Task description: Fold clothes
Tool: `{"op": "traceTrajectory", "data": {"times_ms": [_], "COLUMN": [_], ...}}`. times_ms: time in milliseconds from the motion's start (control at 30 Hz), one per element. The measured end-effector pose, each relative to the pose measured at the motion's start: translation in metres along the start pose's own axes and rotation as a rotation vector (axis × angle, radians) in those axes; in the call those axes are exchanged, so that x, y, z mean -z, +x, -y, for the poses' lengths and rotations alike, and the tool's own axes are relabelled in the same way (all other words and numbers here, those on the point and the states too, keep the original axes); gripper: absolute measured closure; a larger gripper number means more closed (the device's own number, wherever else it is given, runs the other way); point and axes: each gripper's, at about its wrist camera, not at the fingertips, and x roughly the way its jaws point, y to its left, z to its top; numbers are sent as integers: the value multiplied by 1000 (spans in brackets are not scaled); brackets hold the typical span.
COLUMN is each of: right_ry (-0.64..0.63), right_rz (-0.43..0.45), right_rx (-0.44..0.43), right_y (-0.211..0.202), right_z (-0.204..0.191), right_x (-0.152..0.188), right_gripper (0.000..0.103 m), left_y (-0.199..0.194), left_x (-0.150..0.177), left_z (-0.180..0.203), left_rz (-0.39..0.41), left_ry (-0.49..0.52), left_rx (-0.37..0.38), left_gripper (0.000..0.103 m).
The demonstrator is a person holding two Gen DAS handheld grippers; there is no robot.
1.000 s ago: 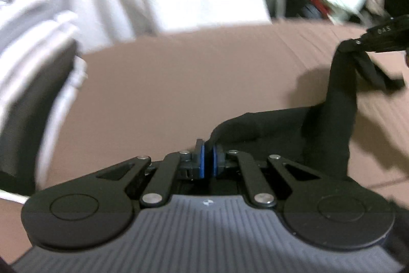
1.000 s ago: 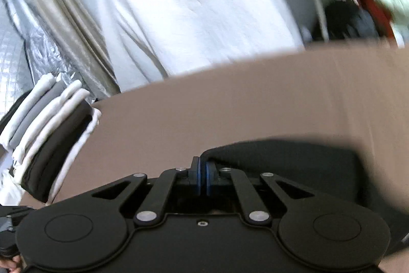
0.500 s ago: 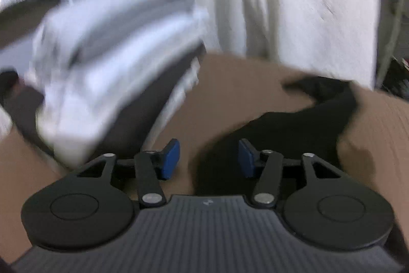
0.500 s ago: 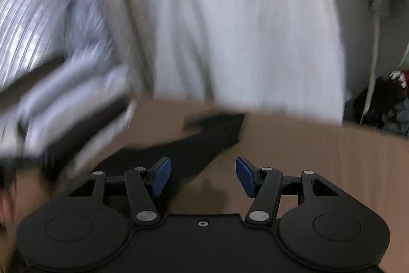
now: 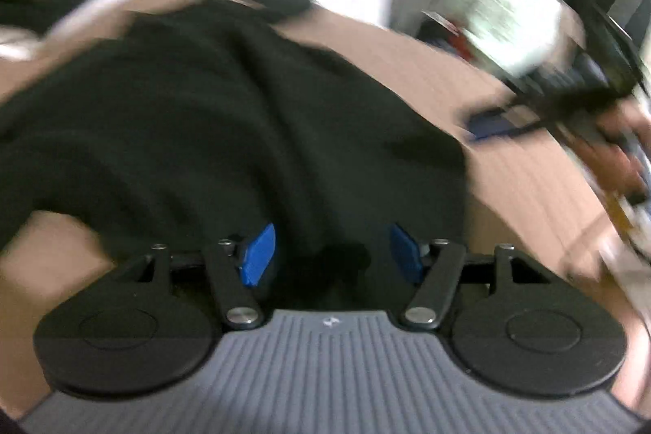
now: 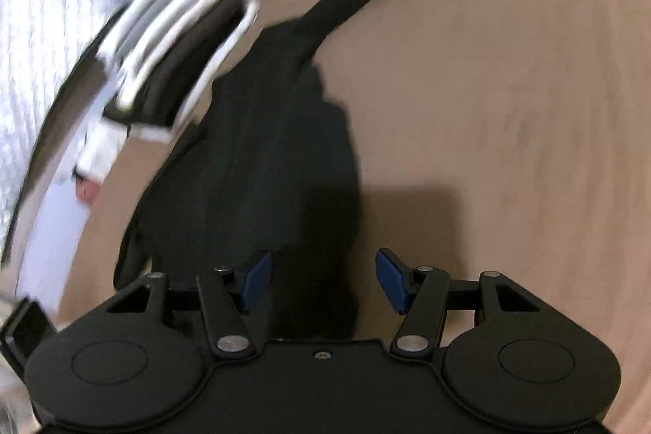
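Here both tongs gape, holding nothing: left tongs [image 5: 331, 251] and right tongs [image 6: 323, 281] hover over the black garment [image 6: 252, 165] on the brown counter [image 6: 488, 108].

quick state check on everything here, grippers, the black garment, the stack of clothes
left gripper: open, holding nothing, over the black garment
right gripper: open, holding nothing
black garment: lying loose and rumpled on the brown table, not folded flat
stack of clothes: folded, white and dark layers, at the table's edge beside the garment
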Motion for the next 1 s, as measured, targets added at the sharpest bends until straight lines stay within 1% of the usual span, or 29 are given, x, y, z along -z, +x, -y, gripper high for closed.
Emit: {"op": "traceTrajectory", "data": {"times_ms": [67, 100, 133, 167, 200, 233, 267, 300, 333, 367, 400, 433, 500, 567, 633, 733, 833, 900, 967, 1000], "right_ry": [-74, -104, -133, -158, -182, -202, -222, -243, -260, -277, -296, -299, -293, -267, -261, -306, -386, -440, -494, -521], "right_rz": [-59, -90, -121, -151, -181, -204, -210, -215, -212, -208, -181, -149, -88, -17, 47, 130, 123, 116, 110, 107], "right_rx": [83, 115, 145, 154, 160, 168, 170, 171, 173, 175, 159, 125, 59, 22, 35, 82, 53, 32, 12, 2], "right_y": [8, 15, 21, 27, 33, 43, 47, 51, 54, 56, 55, 53, 47, 39, 36, 34, 33, 33, 32, 32], "right_z": [-8, -11, -14, -18, -21, -30, -35, -41, -44, -47, -50, -51, -53, -51, -48, -51, -63, -71, -80, -84], "right_x": [12, 17, 23, 25, 27, 23, 23, 24, 25, 25, 25, 22, 15, 10, 7, 7, 16, 22, 27, 30], "right_gripper": [40, 40, 40, 40, 40, 40, 40, 40, 40, 40, 40, 40, 40, 40, 40, 40, 40, 40, 40, 40], "left_y": [5, 8, 12, 19, 27, 34, 37, 36, 33, 30, 27, 25, 18, 10, 1, -4, -1, 5, 7, 6], "left_x": [4, 7, 8, 10, 12, 15, 19, 20, 18, 14, 9, 3, -5, -11, -17, -25, -19, -16, -17, -18], "left_z": [9, 13, 14, 13, 12, 10, 9, 10, 12, 13, 12, 7, -9, -23, -42, -82, -109, -116, -120, -121], "left_rz": [-7, -9, -29, -65, -98, -128, -126, -106, -97, -96, -113, -133, -116, -69, -22, 16, 29, 39, 55, 67], "left_ry": [22, 27, 27, 24, 31, 44, 65, 90, 119, 150, 158, 125, 30, -21, -73, -212, -339, -400, -430, -429], "left_rx": [7, 7, 20, 39, 41, 35, 14, -15, -55, -100, -129, -144, -152, -180, -206, -197, -177, -157, -148, -151], "left_gripper": [29, 20, 9, 2, 0, 0, 1, 15, 50, 63, 76, 80, 81, 82, 82, 81, 80, 80, 80, 80]}}
